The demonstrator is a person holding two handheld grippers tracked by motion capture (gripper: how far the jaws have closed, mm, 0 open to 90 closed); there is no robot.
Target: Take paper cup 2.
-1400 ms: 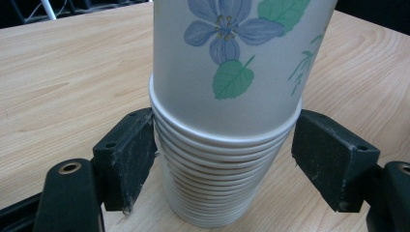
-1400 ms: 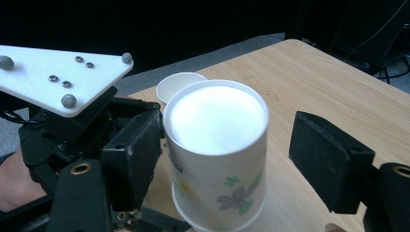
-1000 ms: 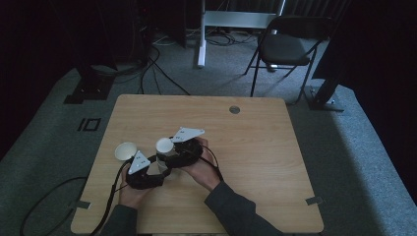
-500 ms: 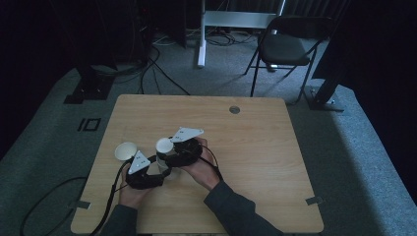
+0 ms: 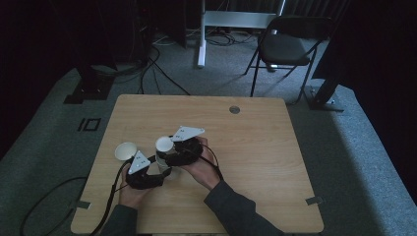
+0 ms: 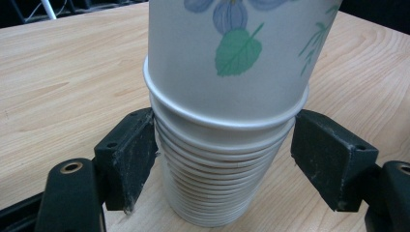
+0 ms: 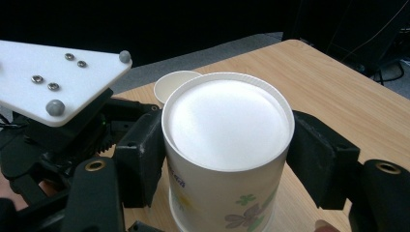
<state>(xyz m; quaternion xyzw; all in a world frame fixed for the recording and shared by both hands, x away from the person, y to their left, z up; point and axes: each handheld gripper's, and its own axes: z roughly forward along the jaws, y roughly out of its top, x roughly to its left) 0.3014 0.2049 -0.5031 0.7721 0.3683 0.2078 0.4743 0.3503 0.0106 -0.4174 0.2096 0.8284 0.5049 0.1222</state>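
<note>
A stack of upturned paper cups (image 6: 222,193) stands on the wooden table (image 5: 255,147). My left gripper (image 6: 225,164) is shut on the stack low down, its pads against the nested rims. The top cup (image 7: 227,121), white with a flower print, has its flat bottom facing up. My right gripper (image 7: 227,159) has just been closing its jaws, and its pads now press on both sides of that top cup. In the high view both grippers meet at the stack (image 5: 163,145), the left gripper (image 5: 158,162) from the near left and the right gripper (image 5: 167,150) from the right.
A single paper cup (image 5: 126,151) stands mouth up on the table left of the stack, also seen as the single cup (image 7: 176,84) behind the left gripper's white plate (image 7: 53,72). A round hole (image 5: 234,109) is near the table's far edge. A chair (image 5: 290,46) stands beyond.
</note>
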